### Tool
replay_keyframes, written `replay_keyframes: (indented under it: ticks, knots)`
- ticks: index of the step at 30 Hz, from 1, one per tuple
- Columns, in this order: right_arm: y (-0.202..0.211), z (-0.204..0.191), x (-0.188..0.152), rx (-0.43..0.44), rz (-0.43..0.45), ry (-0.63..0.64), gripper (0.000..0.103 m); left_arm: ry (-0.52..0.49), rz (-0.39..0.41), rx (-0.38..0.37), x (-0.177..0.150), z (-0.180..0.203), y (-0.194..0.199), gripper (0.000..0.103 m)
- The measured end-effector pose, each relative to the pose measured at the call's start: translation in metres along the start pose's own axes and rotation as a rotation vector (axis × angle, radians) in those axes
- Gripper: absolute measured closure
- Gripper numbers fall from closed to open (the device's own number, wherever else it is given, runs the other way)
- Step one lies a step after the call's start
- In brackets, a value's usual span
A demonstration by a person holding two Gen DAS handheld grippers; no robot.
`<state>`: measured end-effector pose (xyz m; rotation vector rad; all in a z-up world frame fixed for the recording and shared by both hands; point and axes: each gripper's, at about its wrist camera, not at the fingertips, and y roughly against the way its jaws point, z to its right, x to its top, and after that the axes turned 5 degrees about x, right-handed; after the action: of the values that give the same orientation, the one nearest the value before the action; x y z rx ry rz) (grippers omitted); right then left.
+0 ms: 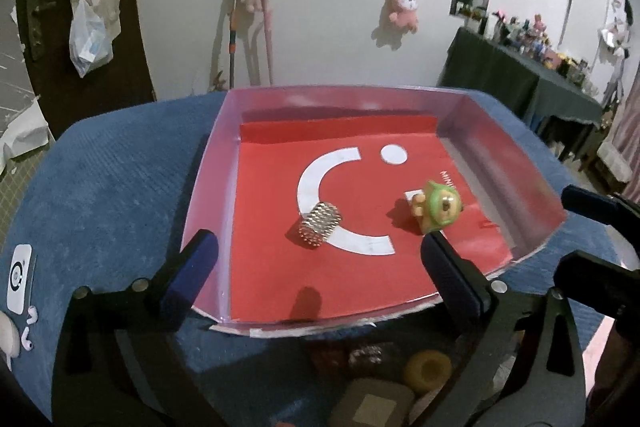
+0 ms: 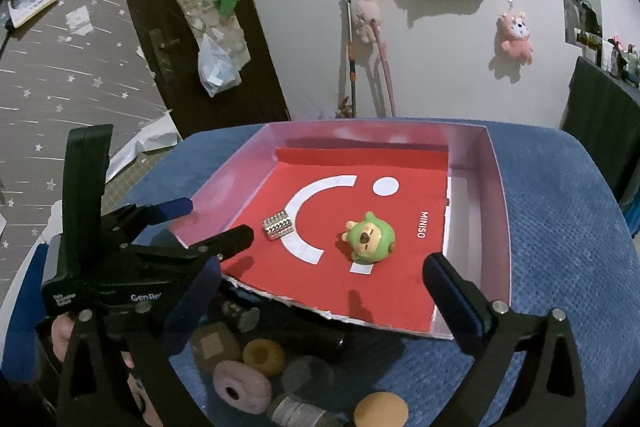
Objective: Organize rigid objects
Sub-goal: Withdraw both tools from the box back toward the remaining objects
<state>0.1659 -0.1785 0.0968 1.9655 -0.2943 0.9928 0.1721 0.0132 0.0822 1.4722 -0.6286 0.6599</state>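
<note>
Green round toy figure (image 2: 370, 241) with tan face, studded silver cylinder (image 2: 278, 225) on its side, both in red-lined tray (image 2: 496, 211), left hand-held gripper (image 1: 316, 267) and right hand-held gripper (image 2: 324, 275) jaws apart, empty

shallow box (image 2: 502, 227) open on top, red floor mostly free, spiky metal roller (image 2: 278, 225) and green toy (image 2: 370, 243) standing mid-floor well apart, clutter of spools (image 2: 260, 357) crowding near edge, side walls low

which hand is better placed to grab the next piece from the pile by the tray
Probably right: in its view the loose pile, like the pink spool, lies between its open fingers. The left gripper frames mostly the tray.
</note>
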Motion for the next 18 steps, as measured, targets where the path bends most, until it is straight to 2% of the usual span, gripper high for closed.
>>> replay_keyframes:
  ticks: [2, 5, 12, 18]
  knots:
    - [0.007, -0.004, -0.003, 0.003, 0.02, 0.006, 0.0, 0.014, 0.024, -0.029, -0.004, -0.001, 0.009, 0.0]
    - [0.016, -0.011, -0.009, -0.001, 0.053, 0.023, 0.0, 0.024, 0.049, -0.03, -0.01, -0.003, 0.018, 0.0]
    - [0.042, -0.033, -0.029, -0.116, 0.178, 0.091, 0.0, 0.011, 0.09, 0.001, -0.025, 0.004, 0.038, 0.0]
    - [0.054, -0.053, -0.048, -0.184, 0.235, 0.135, 0.0, 0.012, 0.118, 0.026, -0.039, 0.007, 0.054, 0.0]
